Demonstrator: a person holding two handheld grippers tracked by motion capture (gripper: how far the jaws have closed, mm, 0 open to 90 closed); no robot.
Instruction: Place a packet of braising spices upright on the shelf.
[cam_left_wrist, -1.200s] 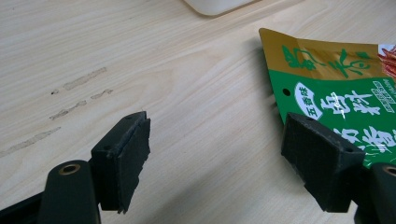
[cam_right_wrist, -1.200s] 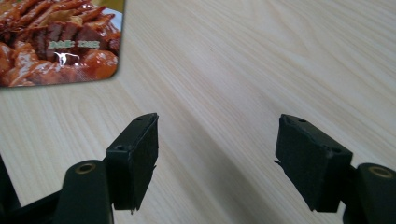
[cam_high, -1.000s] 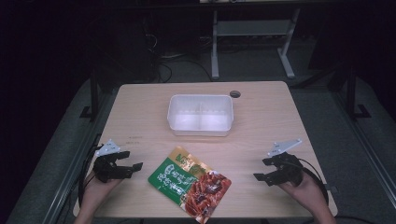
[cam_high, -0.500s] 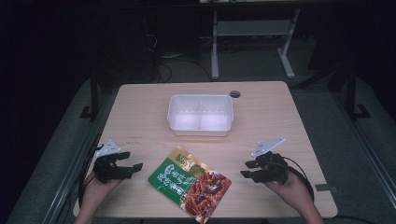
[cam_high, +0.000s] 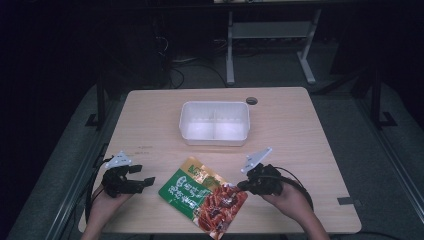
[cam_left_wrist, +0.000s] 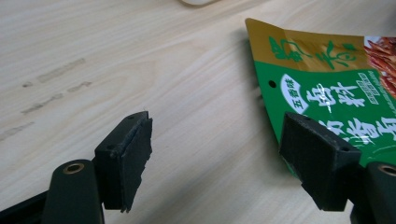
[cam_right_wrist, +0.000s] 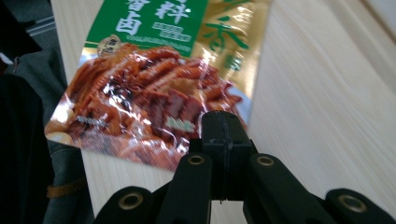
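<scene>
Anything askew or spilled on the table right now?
Nothing spilled. The snack packet lies diagonal to the table edges, one corner poking just past the near edge. The white container sits square and looks empty.

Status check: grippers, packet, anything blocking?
Left gripper open beside packet. Right gripper shut, empty, at packet's edge. Packet flat, tub beyond, nothing between.

Glossy foil snack pouch (cam_high: 205, 197); matt pale wood table (cam_high: 150, 125); white plastic tub (cam_high: 215, 122).
</scene>
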